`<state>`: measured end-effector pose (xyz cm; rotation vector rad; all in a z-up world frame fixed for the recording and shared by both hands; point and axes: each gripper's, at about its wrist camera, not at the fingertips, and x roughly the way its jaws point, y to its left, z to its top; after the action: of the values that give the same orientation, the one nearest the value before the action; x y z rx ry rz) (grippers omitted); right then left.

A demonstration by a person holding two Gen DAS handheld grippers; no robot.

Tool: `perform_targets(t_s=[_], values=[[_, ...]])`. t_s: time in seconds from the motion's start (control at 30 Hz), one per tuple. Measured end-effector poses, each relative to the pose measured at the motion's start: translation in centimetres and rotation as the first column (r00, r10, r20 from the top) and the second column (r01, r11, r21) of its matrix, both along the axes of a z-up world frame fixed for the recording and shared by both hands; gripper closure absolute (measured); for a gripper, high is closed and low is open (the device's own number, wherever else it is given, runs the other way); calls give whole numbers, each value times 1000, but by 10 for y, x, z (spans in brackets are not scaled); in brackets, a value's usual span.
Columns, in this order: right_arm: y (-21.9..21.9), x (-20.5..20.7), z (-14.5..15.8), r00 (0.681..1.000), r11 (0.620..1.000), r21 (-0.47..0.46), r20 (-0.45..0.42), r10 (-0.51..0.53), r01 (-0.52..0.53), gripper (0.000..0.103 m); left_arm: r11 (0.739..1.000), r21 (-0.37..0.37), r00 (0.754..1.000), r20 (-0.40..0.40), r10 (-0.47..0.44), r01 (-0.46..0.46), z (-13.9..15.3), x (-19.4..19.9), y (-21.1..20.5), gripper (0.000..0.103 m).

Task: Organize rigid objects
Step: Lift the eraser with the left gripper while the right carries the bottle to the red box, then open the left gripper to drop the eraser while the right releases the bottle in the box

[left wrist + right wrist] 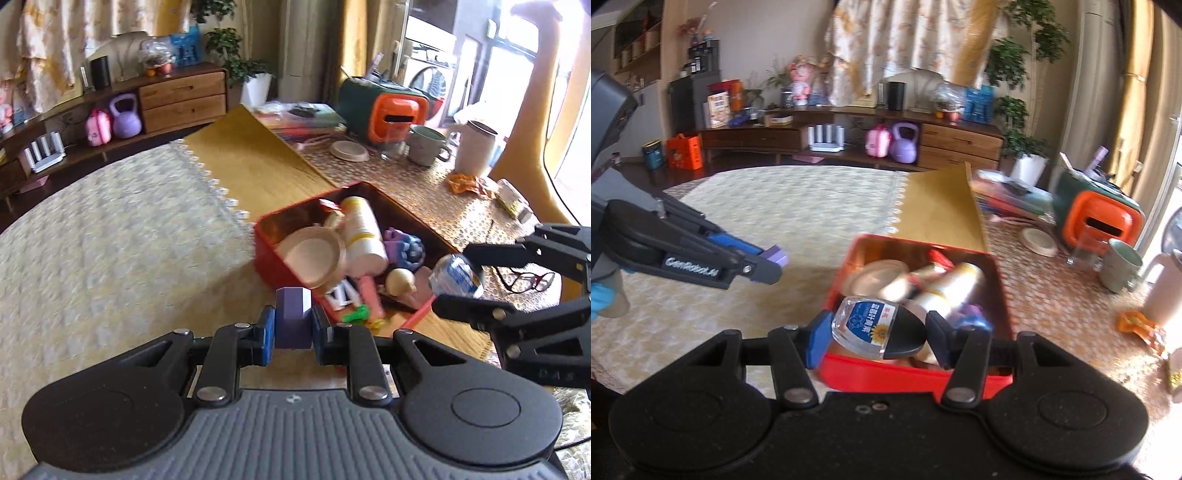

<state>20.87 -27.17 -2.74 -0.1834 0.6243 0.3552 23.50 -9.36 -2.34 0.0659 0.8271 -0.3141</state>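
L gripper (pixel 293 326) angled down, jaws clamped tight w/ blue pads on a purple block (pixel 291 317). R gripper (pixel 877 330) also tilted down, jaws partway apart, gripping a small clear bottle (pixel 871 326) sideways. Grippers near, not touching.

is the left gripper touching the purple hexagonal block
Touching: the left wrist view shows the left gripper with both blue pads pressed against the purple hexagonal block.

A domestic living room. A long wooden sideboard (pixel 849 133) along the wall carries a purple kettlebell (pixel 905 143), a doll (pixel 799 83) and potted plants (pixel 1015 110); floral curtains (pixel 905 40) hang behind, and a lace-edged tablecloth (pixel 798 206) covers the table with a mug (pixel 1121 264).
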Motion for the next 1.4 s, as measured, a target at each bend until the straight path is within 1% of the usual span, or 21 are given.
perform_targets(t_s=[0.27,0.4,0.6,0.87,0.97,1.07,1.27,1.4], values=[[-37,25,-18,996,996,0,-34,-86,86,49,998,22,998,-28,-63,64,-15,15,-45,83],[-40,34,-27,994,995,1,-52,-96,96,49,996,33,995,-57,-82,84,-27,25,-63,83],[-42,49,-39,992,995,4,-70,-101,102,49,995,55,993,-86,-81,86,-42,43,-79,83],[-45,58,-51,991,996,-5,-97,-92,91,49,992,80,988,-126,-88,98,-58,59,-89,83],[-47,61,-54,989,995,-2,-112,-96,96,49,992,74,986,-141,-89,100,-63,63,-91,83],[-50,63,-55,987,994,10,-121,-105,107,49,992,70,986,-137,-93,104,-63,64,-93,83],[-52,65,-58,983,993,26,-147,-111,116,48,995,23,983,-157,-95,100,-65,67,-89,83],[-50,64,-59,982,994,19,-156,-107,112,47,994,40,984,-151,-94,101,-66,64,-89,83]])
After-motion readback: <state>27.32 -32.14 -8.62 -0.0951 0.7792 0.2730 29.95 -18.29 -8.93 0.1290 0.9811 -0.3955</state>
